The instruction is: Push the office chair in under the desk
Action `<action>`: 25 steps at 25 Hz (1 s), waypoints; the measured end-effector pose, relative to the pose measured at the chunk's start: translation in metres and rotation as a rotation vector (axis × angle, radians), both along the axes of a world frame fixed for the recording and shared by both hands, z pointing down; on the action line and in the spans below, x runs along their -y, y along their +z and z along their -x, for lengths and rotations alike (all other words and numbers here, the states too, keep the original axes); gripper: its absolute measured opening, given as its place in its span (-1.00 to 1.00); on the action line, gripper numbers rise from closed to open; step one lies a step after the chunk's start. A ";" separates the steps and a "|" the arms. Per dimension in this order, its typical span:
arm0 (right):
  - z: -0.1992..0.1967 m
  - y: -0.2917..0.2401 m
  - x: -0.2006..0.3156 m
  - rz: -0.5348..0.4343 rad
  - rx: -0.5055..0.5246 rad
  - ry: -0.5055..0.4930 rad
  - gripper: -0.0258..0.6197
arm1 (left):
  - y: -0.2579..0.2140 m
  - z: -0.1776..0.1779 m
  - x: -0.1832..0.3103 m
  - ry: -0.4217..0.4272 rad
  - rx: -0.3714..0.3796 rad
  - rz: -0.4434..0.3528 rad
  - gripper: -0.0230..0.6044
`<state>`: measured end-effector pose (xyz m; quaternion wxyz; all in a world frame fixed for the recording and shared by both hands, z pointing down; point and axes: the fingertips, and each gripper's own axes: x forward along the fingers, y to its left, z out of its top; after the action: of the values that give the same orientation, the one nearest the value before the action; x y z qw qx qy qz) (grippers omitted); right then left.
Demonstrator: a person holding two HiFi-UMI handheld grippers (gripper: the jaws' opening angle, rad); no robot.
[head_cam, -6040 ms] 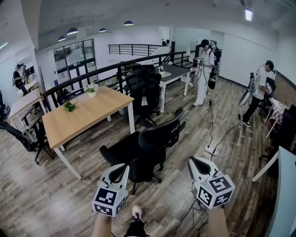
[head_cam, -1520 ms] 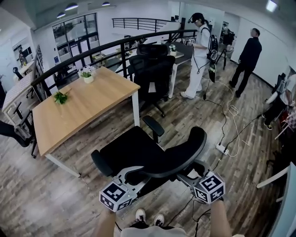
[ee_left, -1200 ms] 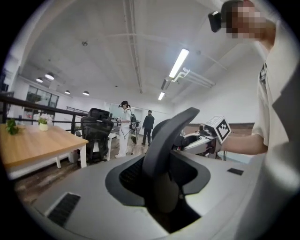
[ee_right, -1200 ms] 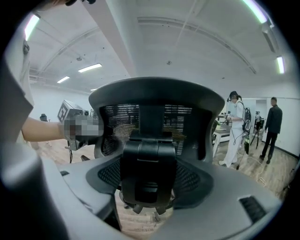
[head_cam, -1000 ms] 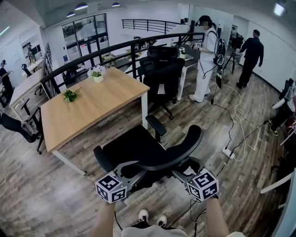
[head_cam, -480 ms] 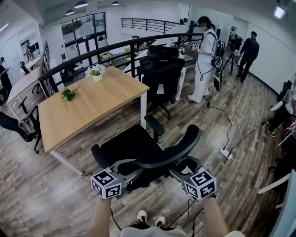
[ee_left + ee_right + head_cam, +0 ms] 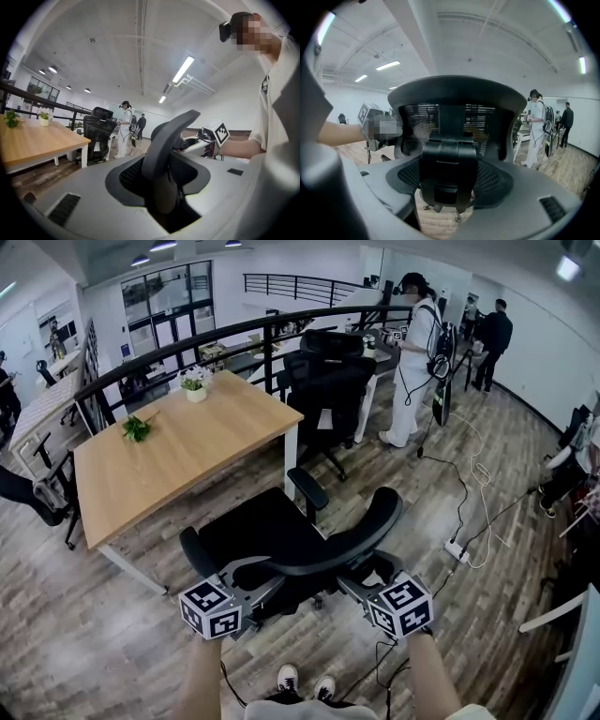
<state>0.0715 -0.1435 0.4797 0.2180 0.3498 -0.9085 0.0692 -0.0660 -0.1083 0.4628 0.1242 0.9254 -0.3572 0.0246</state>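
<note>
Both grippers have closed onto the backrest (image 7: 330,545) since six seconds ago. The left gripper (image 7: 255,576) fingers clamp its rim and the right gripper (image 7: 361,573) fingers clamp its centre spine, forearms (image 7: 199,673) stretched forward. One black mesh office chair (image 7: 267,535) stands just short of the one wooden counter (image 7: 159,460), seat facing it, not yet under.

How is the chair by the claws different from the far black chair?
The near chair has the left claw and right claw on its backrest; the far chair stands untouched. The far chair carries a white tag; the near one shows none. Both are black.
</note>
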 end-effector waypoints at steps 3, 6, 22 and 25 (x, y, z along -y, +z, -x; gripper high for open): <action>0.006 0.001 0.005 -0.002 0.000 0.002 0.11 | 0.000 0.006 0.005 -0.006 0.000 -0.004 -0.31; 0.013 0.000 0.015 0.001 -0.006 -0.003 0.10 | -0.001 0.013 0.014 -0.010 -0.002 -0.001 -0.31; 0.078 0.003 0.070 -0.004 0.023 -0.059 0.12 | -0.001 0.075 0.067 -0.023 -0.002 -0.007 -0.30; 0.086 0.003 0.082 -0.014 0.028 -0.046 0.12 | -0.001 0.083 0.078 -0.035 0.001 -0.009 -0.30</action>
<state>-0.0146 -0.2251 0.4824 0.2044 0.3292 -0.9198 0.0624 -0.1489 -0.1865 0.4616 0.1204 0.9196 -0.3733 0.0212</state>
